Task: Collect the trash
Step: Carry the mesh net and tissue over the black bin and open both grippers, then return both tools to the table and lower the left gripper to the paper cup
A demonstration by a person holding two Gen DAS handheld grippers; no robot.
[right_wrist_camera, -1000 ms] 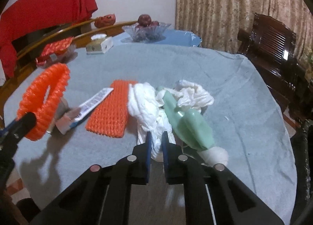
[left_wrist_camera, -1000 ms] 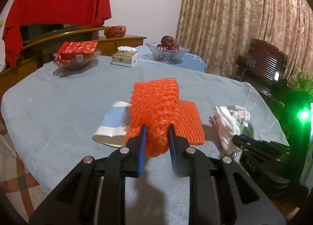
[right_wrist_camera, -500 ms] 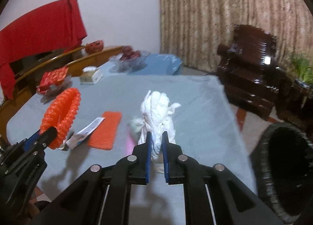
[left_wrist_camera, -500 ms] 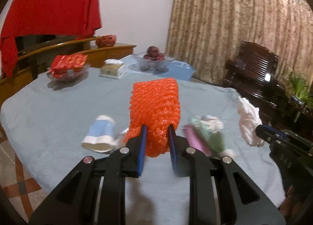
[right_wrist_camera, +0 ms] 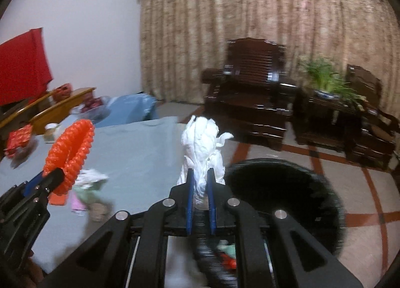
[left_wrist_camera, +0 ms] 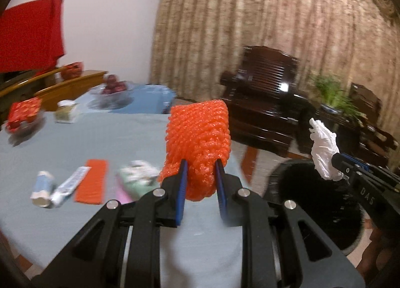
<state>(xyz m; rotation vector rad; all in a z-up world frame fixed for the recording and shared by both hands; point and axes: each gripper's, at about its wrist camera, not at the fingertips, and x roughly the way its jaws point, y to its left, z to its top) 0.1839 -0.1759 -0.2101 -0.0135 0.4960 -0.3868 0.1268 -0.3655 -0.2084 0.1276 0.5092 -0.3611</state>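
The left gripper is clenched on an orange foam fruit net, its two blue jaws pinching the net's lower end so that the bulk stands up and forward, clear of the table; the right gripper is clamped on a wad of white tissue, held by its lower part with the loose folds fanning above the jaws. Both loads are in the air near the table's right edge; a black wastebasket stands on the floor just beyond that edge, below and to the right of the right gripper, with some scraps already visible inside it through the gripper frame.

More trash lies on the table to the left: a flat orange net piece, a toothpaste tube, a small paper cup on its side, and a pale green wrapper with crumpled tissue.

The risks seem plain enough; the tissue is light and loosely gathered, so letting go before it hangs over the basket mouth could let it drift to the floor; the foam net is springy and gripped at one end only, so it may slip out of the pinch in transit, or bounce off the rim if released from the side; and the two grippers, close together, might collide at the basket.
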